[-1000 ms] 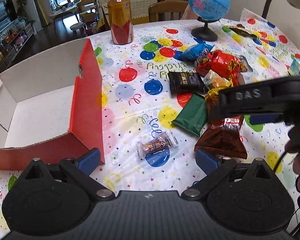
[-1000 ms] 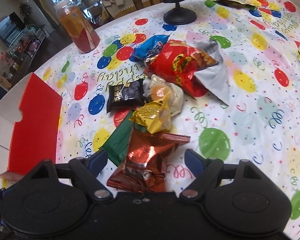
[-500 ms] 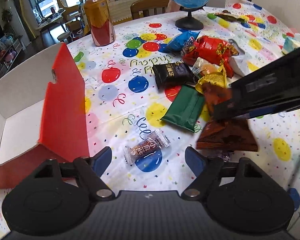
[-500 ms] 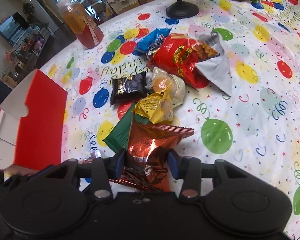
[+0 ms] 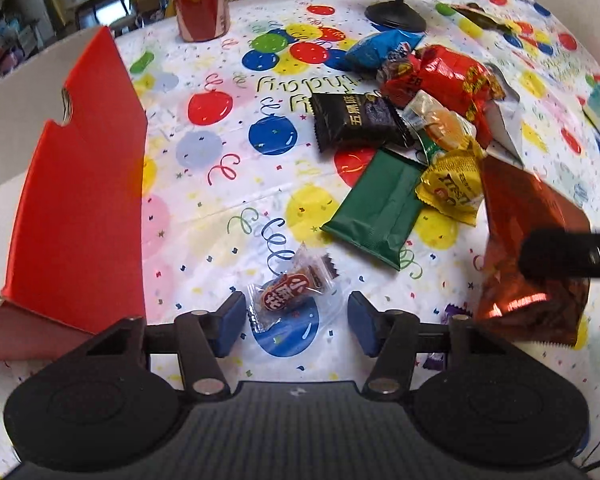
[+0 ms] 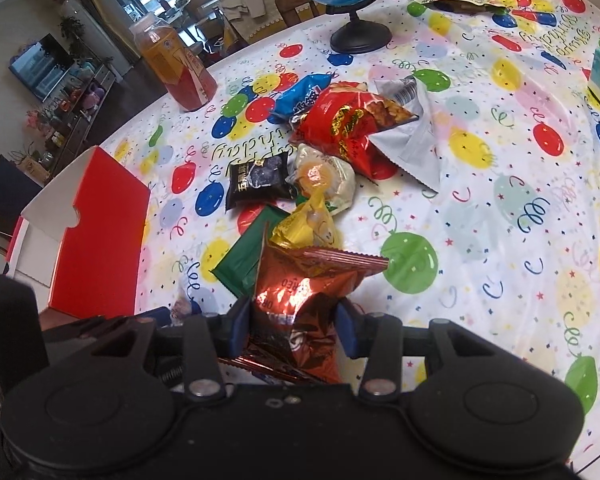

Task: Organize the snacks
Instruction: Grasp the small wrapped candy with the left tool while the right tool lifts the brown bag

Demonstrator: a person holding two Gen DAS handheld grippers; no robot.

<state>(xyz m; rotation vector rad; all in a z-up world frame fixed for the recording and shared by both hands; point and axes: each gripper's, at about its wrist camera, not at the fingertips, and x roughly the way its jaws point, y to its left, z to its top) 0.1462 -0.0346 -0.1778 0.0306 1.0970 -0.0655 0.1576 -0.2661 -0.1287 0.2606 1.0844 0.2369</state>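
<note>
Left wrist view: our left gripper (image 5: 296, 322) hangs spread wide over the small wrapped candy (image 5: 290, 290), bracketing it for a pinch, with the red box (image 5: 80, 200) just beside, handy for dropping. Right wrist view: our right gripper (image 6: 294, 326) pinches the copper foil packet (image 6: 300, 312) by its lower end, so it clears the snack pile (image 6: 324, 152) on the tablecloth (image 6: 500, 220).

Through my left camera: my left gripper (image 5: 296, 322), jaws spread, flanks a small clear-wrapped brown candy (image 5: 290, 290) on the balloon-print tablecloth (image 5: 228, 216), red cardboard box (image 5: 80, 208) left, shiny copper-red foil snack bag (image 5: 528, 240) right.
</note>
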